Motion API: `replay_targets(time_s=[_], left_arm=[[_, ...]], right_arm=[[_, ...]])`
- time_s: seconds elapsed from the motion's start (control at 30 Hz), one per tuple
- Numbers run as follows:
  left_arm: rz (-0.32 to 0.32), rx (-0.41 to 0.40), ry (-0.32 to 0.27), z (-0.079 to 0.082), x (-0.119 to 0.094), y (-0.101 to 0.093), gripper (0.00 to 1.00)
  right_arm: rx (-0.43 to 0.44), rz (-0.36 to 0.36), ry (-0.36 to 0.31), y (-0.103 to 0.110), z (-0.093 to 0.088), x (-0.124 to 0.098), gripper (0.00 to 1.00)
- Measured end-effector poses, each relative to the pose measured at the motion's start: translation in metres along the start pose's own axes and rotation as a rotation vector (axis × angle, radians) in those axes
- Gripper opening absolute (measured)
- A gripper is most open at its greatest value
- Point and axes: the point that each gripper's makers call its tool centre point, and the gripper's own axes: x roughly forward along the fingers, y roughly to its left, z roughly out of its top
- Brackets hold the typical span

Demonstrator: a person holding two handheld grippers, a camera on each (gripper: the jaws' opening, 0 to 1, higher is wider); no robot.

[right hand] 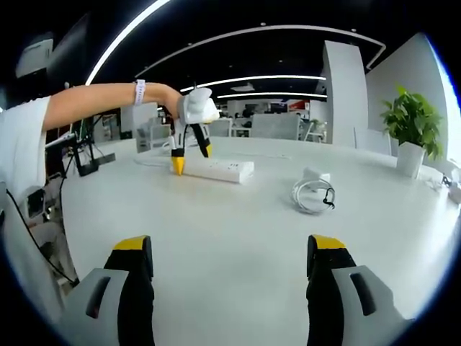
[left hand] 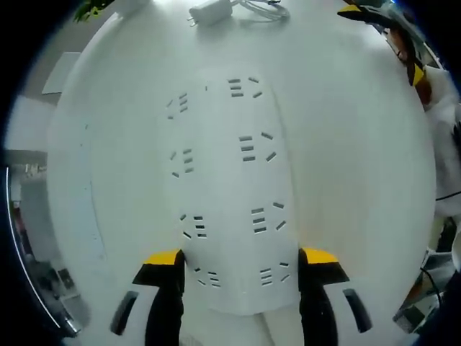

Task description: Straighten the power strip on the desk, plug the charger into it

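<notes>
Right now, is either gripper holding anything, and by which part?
Left gripper straddles the power strip's end; contact unclear. Right gripper holds nothing.

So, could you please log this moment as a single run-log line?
phase: straightening | left gripper: open, jaws astride power strip | right gripper: open, holding nothing | charger: unplugged, on desk, cable coiled

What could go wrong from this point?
The left gripper straddles one end of the power strip with jaws open; closing off-centre could skew the strip rather than straighten it. The charger lies apart with its coiled cable, which might snag or drag when the right gripper lifts it.
</notes>
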Motion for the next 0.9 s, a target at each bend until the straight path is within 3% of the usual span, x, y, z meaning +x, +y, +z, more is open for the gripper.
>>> replay_targets(time_s=[0.27,0.47,0.9], left_arm=[[0.007,-0.025,-0.013,-0.004,-0.001,0.008,0.66],[0.059,-0.041,-0.032,-0.010,-0.004,0.013,0.84],[0.085,-0.084,-0.117,-0.005,-0.019,0.016,0.99]], right_arm=[[-0.005,-0.002,-0.003,0.000,0.001,-0.001,0.87],[-0.013,0.003,-0.005,0.003,0.003,0.000,0.87],[-0.030,0.018,-0.016,0.012,0.010,0.000,0.87]])
